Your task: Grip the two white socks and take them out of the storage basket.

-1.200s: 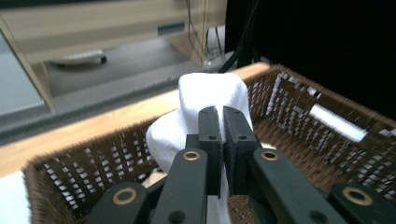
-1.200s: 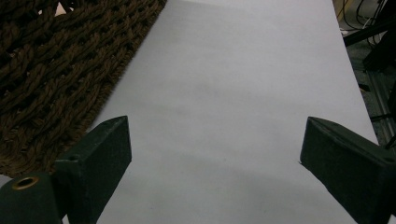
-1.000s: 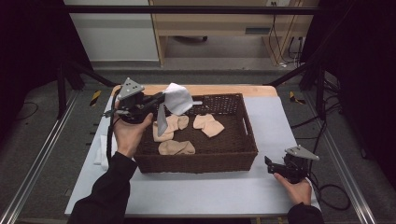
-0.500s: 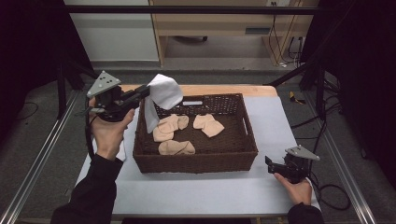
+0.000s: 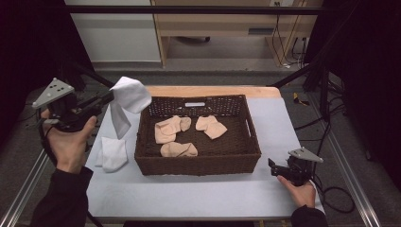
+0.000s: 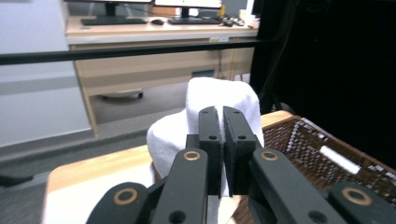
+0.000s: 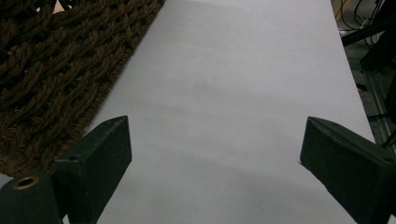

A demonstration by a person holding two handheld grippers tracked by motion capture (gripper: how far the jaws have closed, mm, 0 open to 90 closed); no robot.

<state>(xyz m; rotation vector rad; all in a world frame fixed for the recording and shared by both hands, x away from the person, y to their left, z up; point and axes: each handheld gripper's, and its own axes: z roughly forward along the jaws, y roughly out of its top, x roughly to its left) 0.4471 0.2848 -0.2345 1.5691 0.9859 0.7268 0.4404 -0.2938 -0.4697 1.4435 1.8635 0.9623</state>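
Observation:
A white sock (image 5: 126, 99) hangs in the air over the table's left side, just left of the brown wicker basket (image 5: 246, 142). My left gripper (image 5: 108, 97) is shut on it; in the left gripper view the sock (image 6: 210, 98) bulges around the closed jaws of that gripper (image 6: 222, 112). Three beige socks (image 5: 168, 130) lie inside the basket. Another white sock (image 5: 112, 153) lies flat on the table left of the basket. My right gripper (image 5: 272, 167) rests open on the table at the front right, its jaws wide apart (image 7: 210, 144) over bare white tabletop.
The basket's woven wall (image 7: 51, 70) lies close to the left of the right gripper. A wooden strip (image 5: 213, 91) edges the table's far side. Metal rails (image 5: 352, 189) run along both sides. A desk (image 6: 140, 51) stands beyond the table.
My left gripper has lifted the white sock out of the basket and carried it left, beyond the basket's left rim. The right gripper has stayed still.

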